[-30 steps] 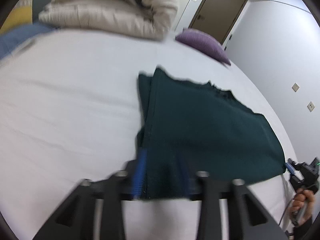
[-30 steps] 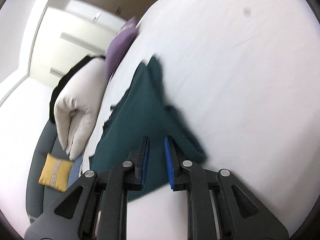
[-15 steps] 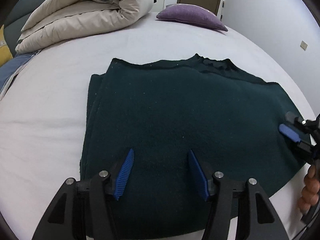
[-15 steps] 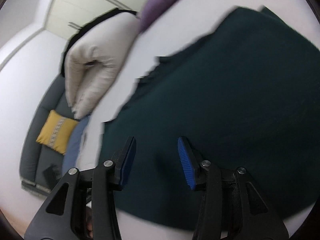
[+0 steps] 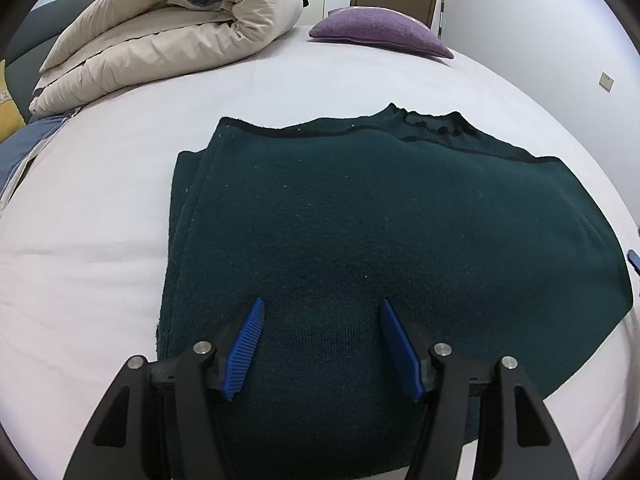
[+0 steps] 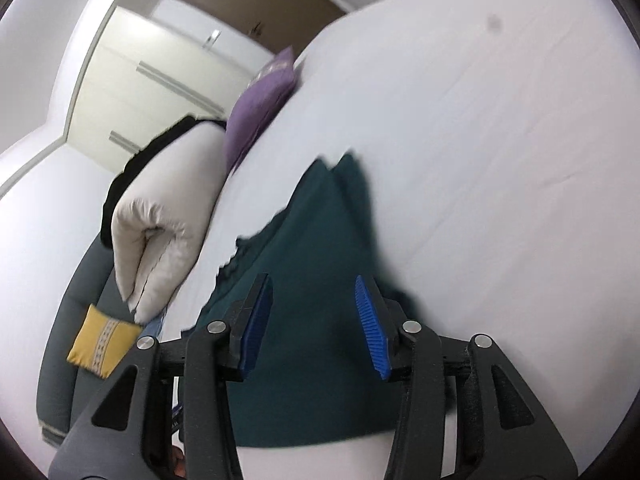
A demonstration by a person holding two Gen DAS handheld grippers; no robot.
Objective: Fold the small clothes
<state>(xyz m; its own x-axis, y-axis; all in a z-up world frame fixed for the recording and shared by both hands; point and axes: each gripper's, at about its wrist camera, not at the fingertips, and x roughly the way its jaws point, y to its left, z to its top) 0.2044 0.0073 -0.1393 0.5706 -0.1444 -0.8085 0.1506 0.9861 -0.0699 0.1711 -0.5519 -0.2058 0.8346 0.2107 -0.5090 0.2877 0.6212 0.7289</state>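
A dark green knitted sweater point(image 5: 380, 224) lies folded flat on the white bed, its collar at the far edge and layered folds along its left side. My left gripper point(image 5: 322, 344) is open and empty, hovering over the sweater's near edge. My right gripper point(image 6: 314, 320) is open and empty above the sweater point(image 6: 312, 264), seen from its right end in a tilted, blurred view. A blue tip of the right gripper point(image 5: 633, 259) shows at the right edge of the left wrist view.
A rolled beige duvet point(image 5: 160, 36) lies at the far left of the white bed sheet point(image 5: 88, 208). A purple pillow point(image 5: 376, 30) sits at the far end. A grey sofa with a yellow cushion point(image 6: 102, 334) stands beside the bed.
Both grippers opened and let go of the sweater, which now lies flat. The left gripper pulled back slightly. The right gripper swung away toward the sweater's right end.
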